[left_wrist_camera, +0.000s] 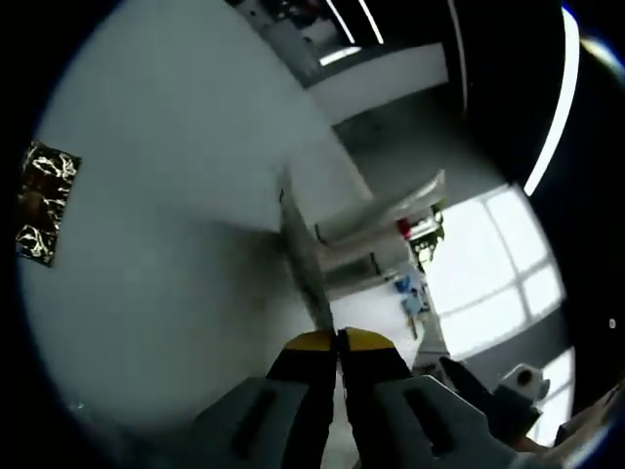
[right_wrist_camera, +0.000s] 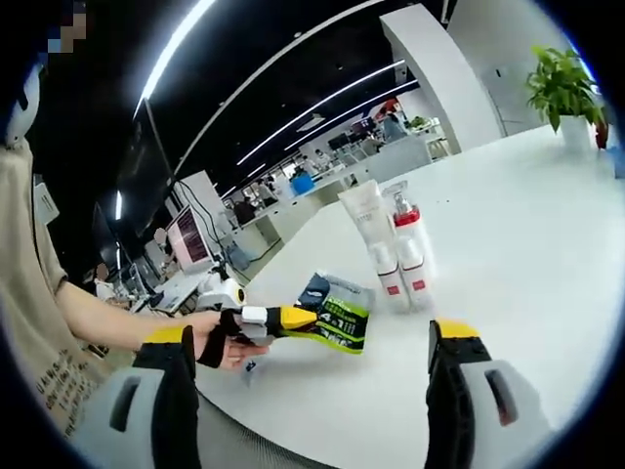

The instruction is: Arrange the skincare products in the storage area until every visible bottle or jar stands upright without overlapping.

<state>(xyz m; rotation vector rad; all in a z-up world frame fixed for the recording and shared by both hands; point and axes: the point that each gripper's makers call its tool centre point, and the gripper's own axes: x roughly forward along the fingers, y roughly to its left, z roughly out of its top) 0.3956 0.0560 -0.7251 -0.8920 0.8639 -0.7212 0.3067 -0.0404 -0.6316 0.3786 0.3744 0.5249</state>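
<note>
Standing at the white table (right_wrist_camera: 508, 254), the right gripper (right_wrist_camera: 312, 342) has its fingers wide and empty, while the left gripper (right_wrist_camera: 278, 319), fingers pressed together, noses a green sachet (right_wrist_camera: 337, 315) lying flat, long axis toward the upright tubes (right_wrist_camera: 395, 244). Better to lift it by one edge and set it clear of them.

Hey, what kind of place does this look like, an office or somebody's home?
Most likely an open-plan office: rows of desks with a computer monitor, long strip ceiling lights, and a large white table with a potted plant.
</note>
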